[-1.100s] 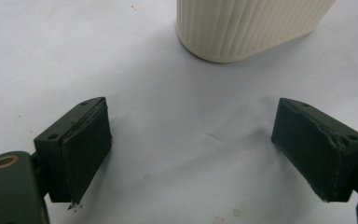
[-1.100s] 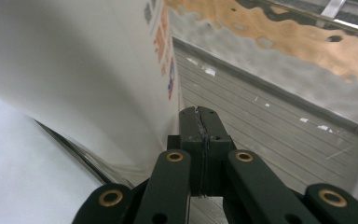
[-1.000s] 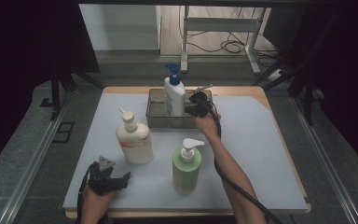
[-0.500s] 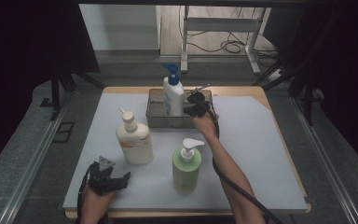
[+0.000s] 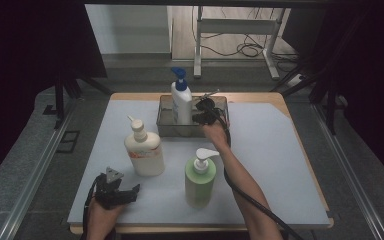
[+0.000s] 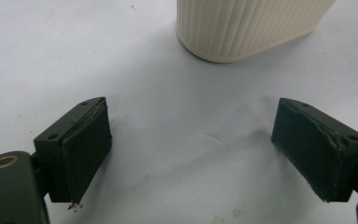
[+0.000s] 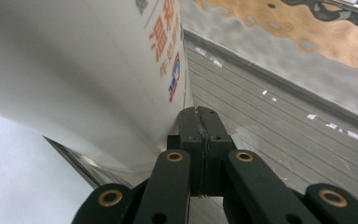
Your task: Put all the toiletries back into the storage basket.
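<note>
Right tongs (image 5: 206, 111): clenched, pads pressed together with nothing between; tips at the tray (image 5: 219, 102), just beside the white bottle (image 5: 181, 102), possibly touching its lower side as seen in the right gripper view (image 7: 199, 135). No grasp on anything.

Left tongs (image 5: 117, 192): released, jaws standing wide apart over bare table (image 5: 280, 165) at the near left corner; nothing between the pads (image 6: 86, 149). Base of the cream bottle (image 6: 242, 28) just ahead, apart from the jaws.

White bottle: blue pump, upright inside the tray at the far middle of the table; orange and blue print on its side (image 7: 98, 70).

Cream bottle (image 5: 144, 150): white pump, upright on the table, left of centre, outside the tray.

Green bottle (image 5: 200, 177): white pump, upright on the table, near centre, outside the tray, beside the right forearm.

Progress, judged: one bottle of three in the tray, if loading is the aim; two left on the table. Right tongs apparently nudging or steadying the white bottle. Left tongs ready, nearest the cream bottle, not yet closing on it.
</note>
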Demonstrator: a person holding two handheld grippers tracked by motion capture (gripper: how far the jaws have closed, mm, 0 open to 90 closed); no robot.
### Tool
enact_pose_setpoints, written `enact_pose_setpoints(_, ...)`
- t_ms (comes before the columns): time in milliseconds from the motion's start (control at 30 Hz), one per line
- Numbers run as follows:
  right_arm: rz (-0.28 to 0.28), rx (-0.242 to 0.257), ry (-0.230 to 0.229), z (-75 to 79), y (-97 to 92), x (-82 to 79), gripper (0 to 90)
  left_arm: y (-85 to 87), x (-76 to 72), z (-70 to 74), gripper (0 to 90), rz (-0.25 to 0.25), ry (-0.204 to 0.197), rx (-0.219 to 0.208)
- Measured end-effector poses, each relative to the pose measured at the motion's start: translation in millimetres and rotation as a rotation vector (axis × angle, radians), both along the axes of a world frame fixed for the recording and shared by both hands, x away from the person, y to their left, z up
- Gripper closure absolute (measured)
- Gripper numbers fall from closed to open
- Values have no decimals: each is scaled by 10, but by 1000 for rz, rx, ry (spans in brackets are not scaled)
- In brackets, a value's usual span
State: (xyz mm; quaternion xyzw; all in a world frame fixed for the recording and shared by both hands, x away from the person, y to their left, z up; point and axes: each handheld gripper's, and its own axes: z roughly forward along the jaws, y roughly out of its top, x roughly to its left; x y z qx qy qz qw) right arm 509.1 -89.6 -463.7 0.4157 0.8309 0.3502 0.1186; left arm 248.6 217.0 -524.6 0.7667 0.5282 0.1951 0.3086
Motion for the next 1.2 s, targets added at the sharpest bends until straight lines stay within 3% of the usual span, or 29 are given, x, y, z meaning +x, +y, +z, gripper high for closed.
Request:
enact_pose_setpoints(633,22,11,8,-1,165,5,895,0,0,0,115,0,0,0)
enact_pose_setpoints(1200,74,3,9,-15,378,-25,892,0,0,0,115,0,0,0)
